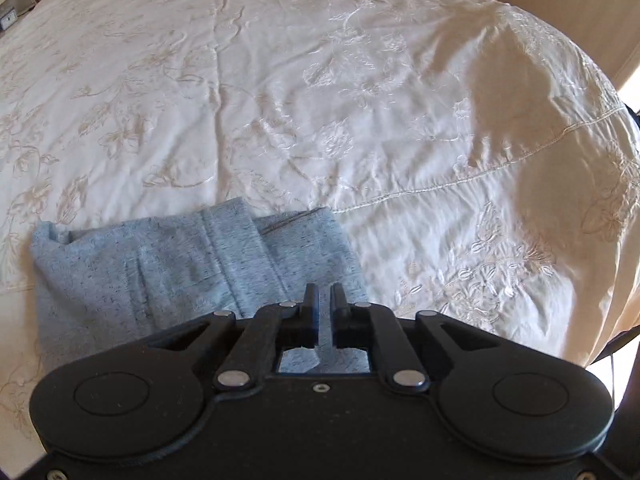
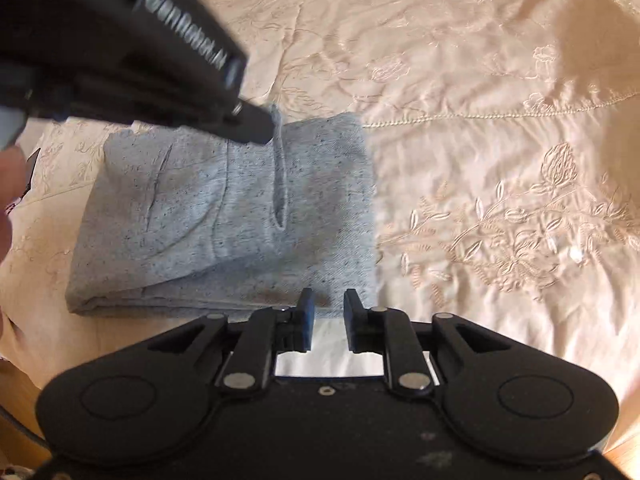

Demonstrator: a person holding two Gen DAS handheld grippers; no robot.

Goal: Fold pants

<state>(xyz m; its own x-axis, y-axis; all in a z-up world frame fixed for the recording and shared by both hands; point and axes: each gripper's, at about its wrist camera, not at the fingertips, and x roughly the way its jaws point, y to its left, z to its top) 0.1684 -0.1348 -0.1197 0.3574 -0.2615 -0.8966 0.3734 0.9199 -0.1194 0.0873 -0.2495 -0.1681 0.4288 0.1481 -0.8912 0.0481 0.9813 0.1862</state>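
Light blue-grey speckled pants (image 2: 224, 216) lie folded into a compact rectangle on the cream bedspread (image 2: 480, 80). In the right wrist view my left gripper (image 2: 262, 126) comes in from the upper left, its tip at the far edge of the pants by a raised fold of fabric. In its own view the left gripper (image 1: 325, 296) has its fingers nearly together with blue cloth between them. The pants show in that view (image 1: 160, 264) too. My right gripper (image 2: 328, 304) hovers at the near edge of the pants, fingers apart and empty.
The embroidered bedspread (image 1: 320, 100) covers the whole bed, with a stitched seam (image 1: 480, 176) crossing it. The bed's right edge (image 1: 608, 184) drops off toward the floor. A nightstand with small objects (image 1: 24, 0) stands at the far left corner.
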